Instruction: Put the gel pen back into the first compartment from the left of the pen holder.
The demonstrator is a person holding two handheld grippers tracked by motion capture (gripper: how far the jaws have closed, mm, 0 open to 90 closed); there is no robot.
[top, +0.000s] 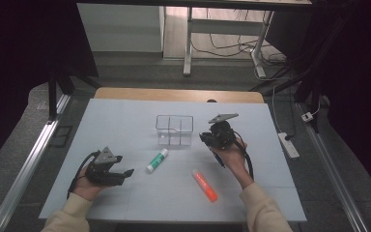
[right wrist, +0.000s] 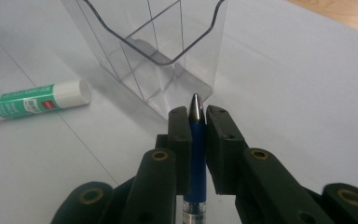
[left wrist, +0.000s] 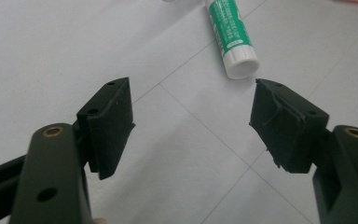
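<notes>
High view: the white bench (top: 125,193) carries a clear divided organizer (top: 175,129) at mid-table, with the right tool (top: 217,135) raised just to its right. From the right gripper view that tool (right wrist: 197,122) is clamped tight on a blue pen (right wrist: 196,154), silver tip poking out toward the organizer's (right wrist: 168,51) near wall. The thin plastic box looks light to me; if the pen tip comes in low and catches the rim instead of clearing it, the box could tip or skid. The grip runs along the barrel, so the pen might slide out. The left tool (left wrist: 193,123) rests wide and empty beside the green glue stick (left wrist: 230,39); an orange marker (top: 205,185) lies near the person's right forearm
</notes>
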